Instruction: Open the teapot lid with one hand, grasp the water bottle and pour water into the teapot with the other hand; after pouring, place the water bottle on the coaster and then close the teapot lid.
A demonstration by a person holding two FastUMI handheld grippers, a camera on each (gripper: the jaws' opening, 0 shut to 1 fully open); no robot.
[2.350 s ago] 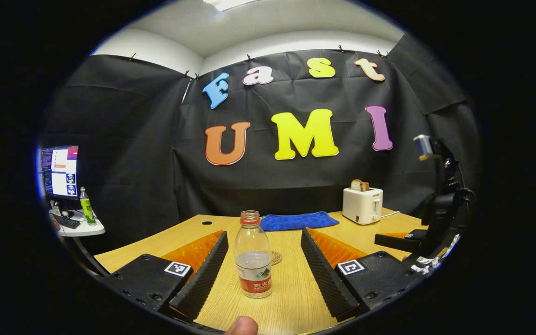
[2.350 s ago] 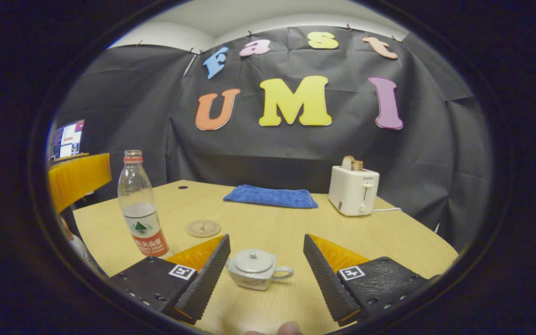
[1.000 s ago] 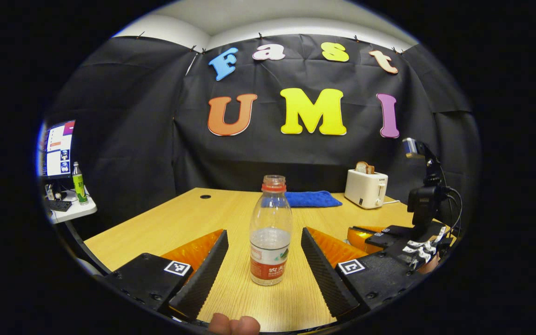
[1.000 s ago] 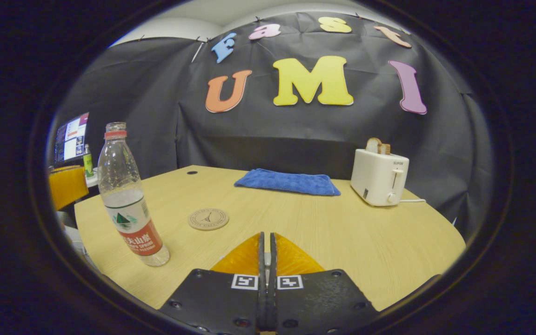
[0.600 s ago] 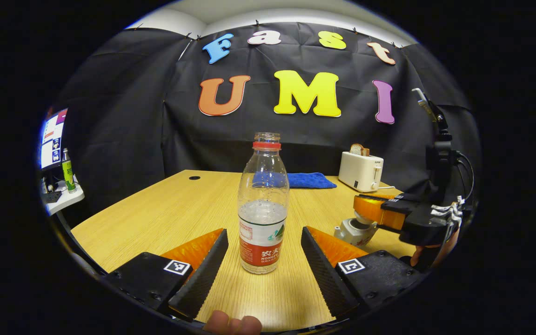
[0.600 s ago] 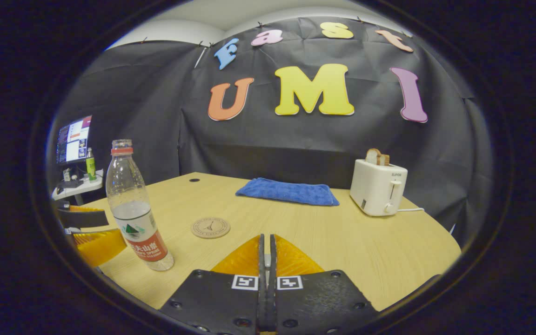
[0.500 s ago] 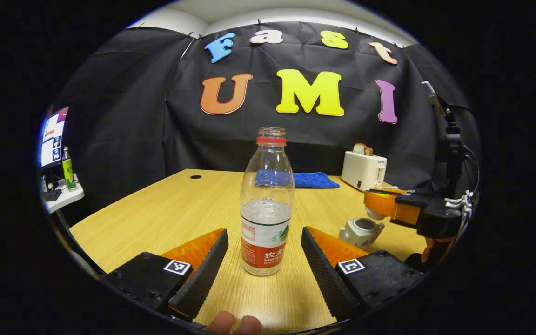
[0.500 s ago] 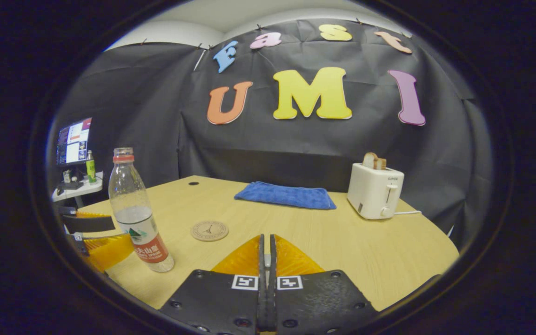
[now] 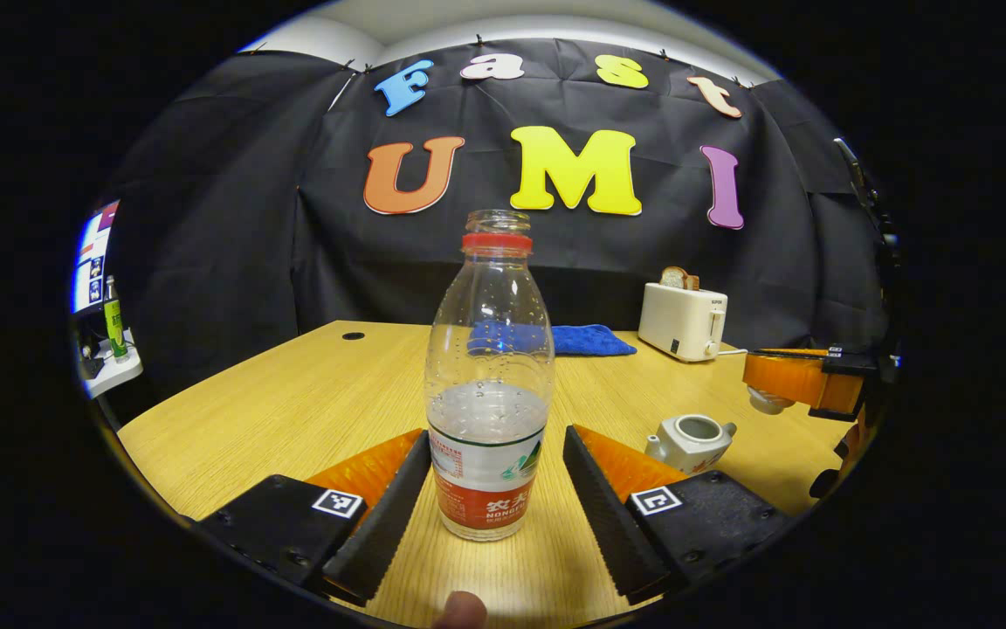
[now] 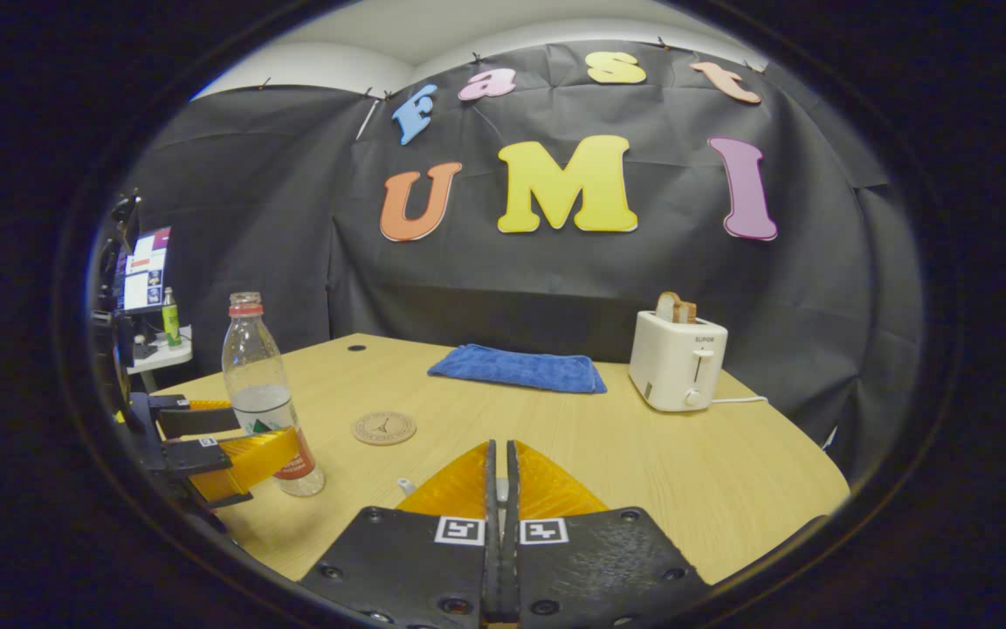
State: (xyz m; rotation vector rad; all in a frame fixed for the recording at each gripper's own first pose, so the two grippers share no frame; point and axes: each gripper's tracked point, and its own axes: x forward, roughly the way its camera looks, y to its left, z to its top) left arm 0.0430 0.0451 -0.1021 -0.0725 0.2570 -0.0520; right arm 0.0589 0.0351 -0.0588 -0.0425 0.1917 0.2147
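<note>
A clear water bottle [image 9: 490, 384] with a red neck ring and no cap stands upright on the wooden table [image 9: 293, 411], partly filled. My left gripper [image 9: 496, 435] is open, one finger on each side of the bottle's label. To the right sits the small white teapot [image 9: 691, 439], its top uncovered. Above and right of it hangs my right gripper [image 9: 756, 377], shut on the white teapot lid [image 9: 765, 402]. In the right gripper view my right gripper [image 10: 497, 447] has its fingers pressed together, the lid hidden. The bottle [image 10: 260, 393] stands at left inside my left gripper [image 10: 267, 434]. A round coaster [image 10: 383, 427] lies mid-table.
A folded blue towel [image 10: 516, 367] lies at the back of the table. A white toaster [image 10: 678, 360] with toast in it stands at the back right, its cord trailing off. A side desk with a monitor [image 10: 147, 266] and a green bottle stands beyond the left edge.
My left gripper has moved forward until the bottle stands between its fingers. My right gripper shut on the lid, lifted it off the teapot and carried it up and to the right.
</note>
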